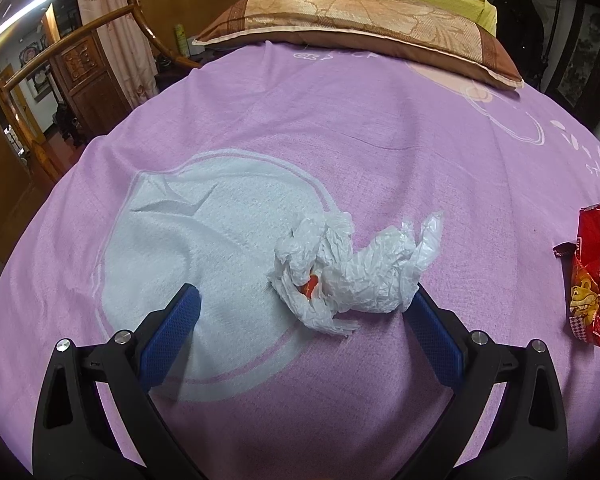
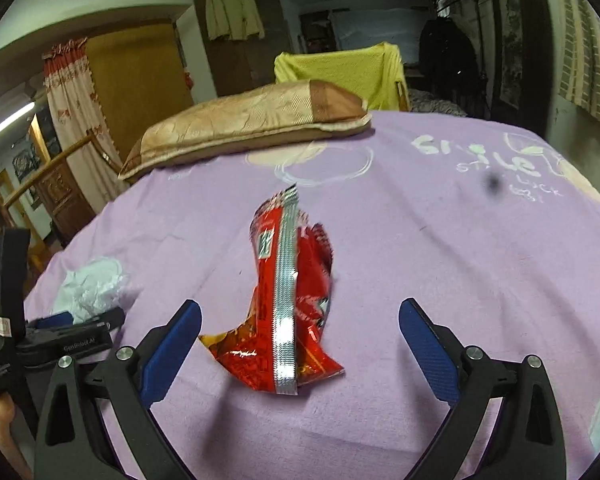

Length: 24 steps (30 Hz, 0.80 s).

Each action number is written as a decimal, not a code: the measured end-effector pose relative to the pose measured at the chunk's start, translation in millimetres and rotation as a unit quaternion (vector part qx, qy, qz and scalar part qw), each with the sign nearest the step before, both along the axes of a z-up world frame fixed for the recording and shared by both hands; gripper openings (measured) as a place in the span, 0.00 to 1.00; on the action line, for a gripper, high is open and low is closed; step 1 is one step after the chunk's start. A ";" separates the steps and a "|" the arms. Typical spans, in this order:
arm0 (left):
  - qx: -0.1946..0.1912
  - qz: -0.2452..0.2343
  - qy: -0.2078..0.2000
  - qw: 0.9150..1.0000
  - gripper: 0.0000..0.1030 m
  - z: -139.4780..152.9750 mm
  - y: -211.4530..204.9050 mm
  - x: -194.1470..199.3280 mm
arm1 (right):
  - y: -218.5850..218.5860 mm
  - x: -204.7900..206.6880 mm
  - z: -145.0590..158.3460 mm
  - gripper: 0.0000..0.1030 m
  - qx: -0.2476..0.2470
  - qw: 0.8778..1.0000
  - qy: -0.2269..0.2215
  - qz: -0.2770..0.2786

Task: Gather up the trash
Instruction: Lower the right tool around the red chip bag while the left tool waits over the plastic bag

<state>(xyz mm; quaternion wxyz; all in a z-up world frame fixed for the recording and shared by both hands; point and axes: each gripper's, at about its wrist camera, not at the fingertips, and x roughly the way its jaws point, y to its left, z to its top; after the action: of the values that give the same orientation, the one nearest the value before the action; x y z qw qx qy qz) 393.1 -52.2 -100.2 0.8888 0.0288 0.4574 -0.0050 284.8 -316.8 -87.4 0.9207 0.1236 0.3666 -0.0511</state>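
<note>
Blue-padded fingers of the left gripper (image 1: 300, 308) sit lowest in the left wrist view, spread wide and gripping nothing. A crumpled white plastic bag (image 1: 352, 270) lies flat on the purple bedsheet (image 1: 340, 140) between and just ahead of the tips; its right edge appears to touch or overlap the right pad, though contact cannot be confirmed. Something small and red shows through the folds near the bag's middle; identity unclear.

Right gripper (image 2: 300, 320): jaws equally wide apart, empty. A red snack wrapper (image 2: 288, 296) with a silver seam lies on the sheet between the fingers, its lower end level with the pads, touching neither.

Relative to the white bag: the red wrapper (image 1: 594, 276) lies well to its right, near the edge of the left view. A brown-and-gold pillow (image 1: 360, 28) lies far beyond it at the head of the bed. A small dark scrap (image 1: 563, 249) sits just left of the wrapper, possibly also trash.

Progress, as a judgement: early. Both pieces are on the bed, neither grasped nor lifted. No bin or collecting bag shows in either view. Each gripper looks lined up over its own item; closing, lifting and disposal all remain.
</note>
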 end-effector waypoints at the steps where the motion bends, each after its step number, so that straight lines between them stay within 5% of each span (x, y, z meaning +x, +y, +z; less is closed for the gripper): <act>1: 0.000 0.001 0.000 1.000 0.95 0.0 -0.1 0.3 | 1.3 1.6 -1.2 0.95 -0.002 1.000 0.006 0.002; 24: -0.001 0.001 0.000 1.000 0.95 -0.6 0.8 1.0 | -14.2 15.6 -26.9 0.95 0.061 0.996 0.071 -0.004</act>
<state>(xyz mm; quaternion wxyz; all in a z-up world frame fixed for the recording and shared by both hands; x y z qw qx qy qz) 394.0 -51.4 -100.7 0.8889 0.0272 0.4572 -0.0046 300.3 -331.0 -114.3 0.8830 0.1769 0.4328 -0.0414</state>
